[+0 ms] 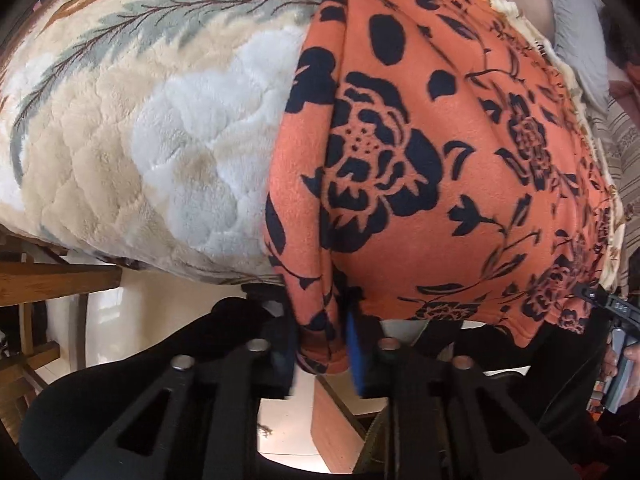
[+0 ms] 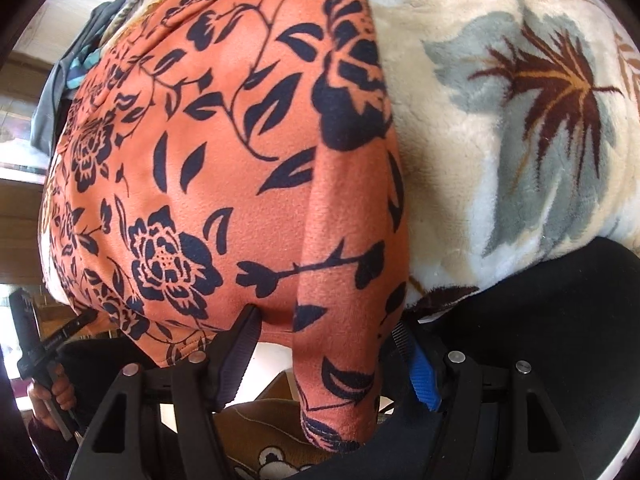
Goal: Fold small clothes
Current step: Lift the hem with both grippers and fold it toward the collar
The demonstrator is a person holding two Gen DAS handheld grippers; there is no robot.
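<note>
My left claw (image 1: 322,354) is clamped on the near corner of the orange floral garment (image 1: 420,152); my right claw (image 2: 326,364) stands apart astride the other corner, unpinched. I judge this the grasping step: pinch right, then carry the hem across the garment, spread on the plush blanket (image 1: 140,128) beyond.

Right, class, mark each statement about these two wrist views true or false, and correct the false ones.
1. The garment is orange with a dark floral print. True.
2. The left gripper is wide open with nothing between its fingers. False: it is shut on a hanging fold of the garment.
3. The garment lies on a plush cream blanket with a leaf pattern. True.
4. The right gripper is clamped shut on the garment. False: its fingers stand apart, a fold hanging between them.
5. The blanket is plain blue. False: cream, with grey-green and brown leaves.
</note>
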